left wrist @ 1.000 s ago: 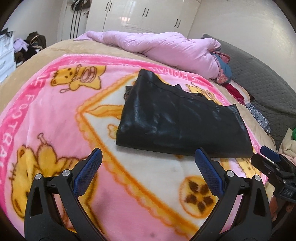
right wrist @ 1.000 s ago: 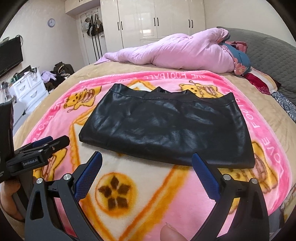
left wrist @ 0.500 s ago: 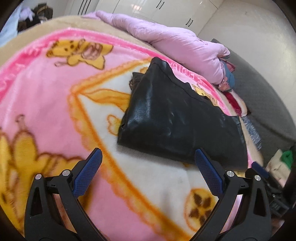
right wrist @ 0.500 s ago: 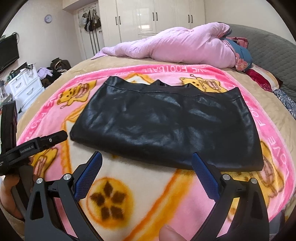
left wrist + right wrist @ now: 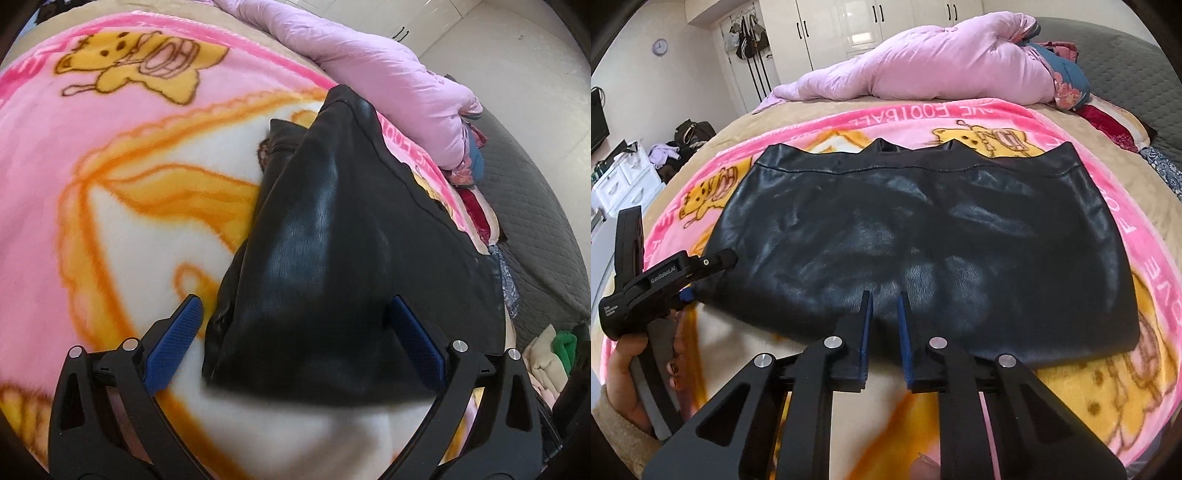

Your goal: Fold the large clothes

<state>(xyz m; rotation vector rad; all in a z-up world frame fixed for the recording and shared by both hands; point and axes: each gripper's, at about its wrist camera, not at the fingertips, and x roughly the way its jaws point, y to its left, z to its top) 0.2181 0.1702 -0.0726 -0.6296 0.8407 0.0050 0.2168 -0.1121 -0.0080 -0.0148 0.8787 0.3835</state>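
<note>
A black leather garment [image 5: 923, 236] lies flat on the pink cartoon blanket [image 5: 1145, 258], its waistband edge away from me. My right gripper [image 5: 884, 332] is at the middle of the garment's near hem. Its jaws are closing, nearly together, with the hem fabric between the blue pads [image 5: 866, 332]. My left gripper [image 5: 295, 343] is open and straddles the garment [image 5: 332, 258] at its left near corner, with fabric between the wide-apart pads [image 5: 173, 339]. In the right wrist view the left gripper [image 5: 709, 277] sits at that corner, held by a hand [image 5: 624, 369].
A rolled lilac duvet [image 5: 942, 62] lies across the far side of the bed. Pillows and a grey padded headboard [image 5: 1126, 62] are at the right. White wardrobes [image 5: 886, 22], white drawers [image 5: 624, 181] and a clothes pile [image 5: 550, 354] stand beyond the bed's edges.
Both grippers moved forward and down onto the garment's near hem. The right jaws went from wide open to nearly together on the hem. The left gripper rolled and now straddles the left corner.
</note>
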